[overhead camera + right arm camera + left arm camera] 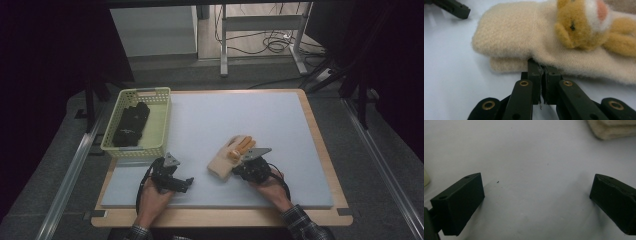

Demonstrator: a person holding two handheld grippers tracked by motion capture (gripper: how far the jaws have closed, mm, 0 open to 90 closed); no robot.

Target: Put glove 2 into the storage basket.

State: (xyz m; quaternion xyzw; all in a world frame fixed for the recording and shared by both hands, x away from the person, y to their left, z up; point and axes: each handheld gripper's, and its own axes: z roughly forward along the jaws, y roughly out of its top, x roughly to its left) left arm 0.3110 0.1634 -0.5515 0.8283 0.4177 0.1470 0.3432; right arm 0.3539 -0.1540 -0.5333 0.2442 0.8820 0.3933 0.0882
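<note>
A pale mat (260,120) covers the wooden table in front of you, with dark curtains to either side and cables on the floor beyond; a yellow-green basket (161,125) sits at the mat's left edge with a pair of black gloves (131,124) already lying in it, which suggests the cream pair is meant to follow. Those cream gloves (225,161), stacked one on the other with a small orange plush bear (576,30) on top, lie flat on the mat near you, right of centre. Your right gripper (246,165) has its jaws drawn almost together at the long edge of the stack, their tips against the fabric where the two layers meet; I judge it is pinching that edge, though the fabric between the pads is hidden. Your right hand reaches in low from the near edge, angled toward the gloves. Your left gripper (186,183) rests on the mat just left of them, jaws spread wide over bare mat, holding nothing, probably waiting to help.
</note>
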